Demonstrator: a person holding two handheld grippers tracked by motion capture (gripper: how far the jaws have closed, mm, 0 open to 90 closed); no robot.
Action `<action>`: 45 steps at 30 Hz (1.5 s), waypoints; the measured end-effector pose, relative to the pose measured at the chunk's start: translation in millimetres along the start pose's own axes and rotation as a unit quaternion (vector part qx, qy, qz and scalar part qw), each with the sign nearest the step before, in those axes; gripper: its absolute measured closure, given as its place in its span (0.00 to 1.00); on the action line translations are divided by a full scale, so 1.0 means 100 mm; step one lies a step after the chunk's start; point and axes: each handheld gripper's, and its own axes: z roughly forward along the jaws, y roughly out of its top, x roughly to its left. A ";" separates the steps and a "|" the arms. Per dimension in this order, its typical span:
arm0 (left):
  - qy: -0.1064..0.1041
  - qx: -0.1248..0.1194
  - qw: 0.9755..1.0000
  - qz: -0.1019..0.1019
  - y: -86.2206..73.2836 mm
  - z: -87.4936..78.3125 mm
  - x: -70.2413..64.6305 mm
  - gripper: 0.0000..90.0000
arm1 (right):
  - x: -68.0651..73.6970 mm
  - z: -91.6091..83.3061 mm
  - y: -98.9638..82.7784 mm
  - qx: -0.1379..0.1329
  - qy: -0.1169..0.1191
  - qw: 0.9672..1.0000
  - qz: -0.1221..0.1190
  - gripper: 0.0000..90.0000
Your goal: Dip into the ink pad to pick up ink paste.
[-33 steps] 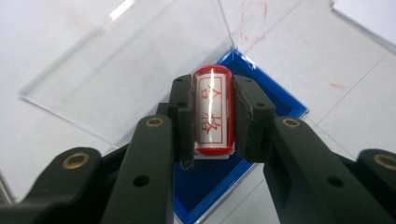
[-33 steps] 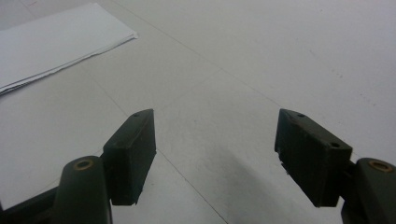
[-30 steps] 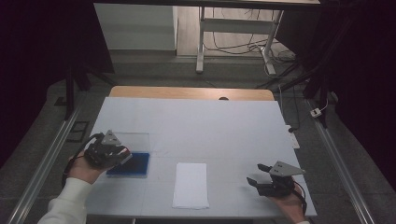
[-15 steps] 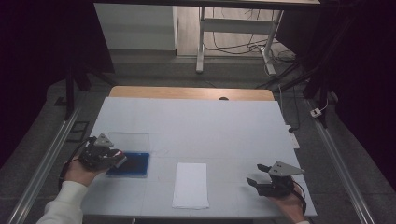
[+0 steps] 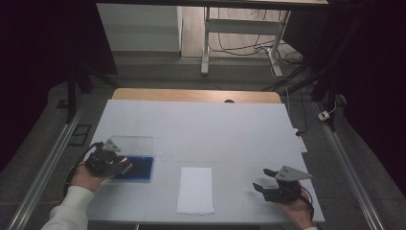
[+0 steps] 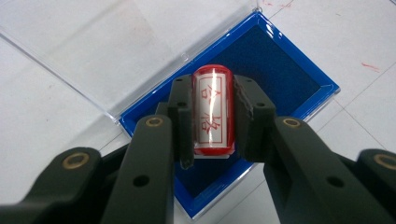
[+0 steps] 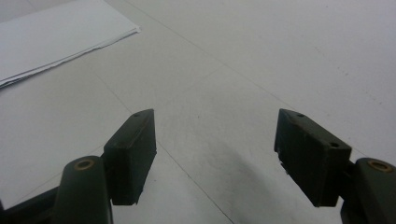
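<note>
Change: left gripper has sunk from above the lid onto the open blue ink-pad case; inking looks under way.
Left jaws: clamped on the red cylindrical stamp, its base over the dark pad.
Right gripper: unmoved, jaws wide, holding nothing.
Paper: white sheet mid-counter, unstamped.

The left gripper is at the table's left side, its jaws closed tight and pointing down. The right gripper rests low at the right, its jaws wide apart.
</note>
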 end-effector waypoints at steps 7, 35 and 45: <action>0.008 0.009 1.000 0.004 0.02 0.01 -0.03 0.79 | 0.01 0.01 0.00 -0.001 0.004 1.000 -0.001 0.33; 0.023 0.022 0.999 0.012 0.04 0.06 -0.08 0.79 | 0.03 0.04 0.02 0.001 0.012 1.000 -0.004 0.33; 0.028 0.015 0.999 0.011 0.02 0.07 -0.09 0.79 | 0.04 0.03 0.02 0.005 0.009 1.000 -0.006 0.33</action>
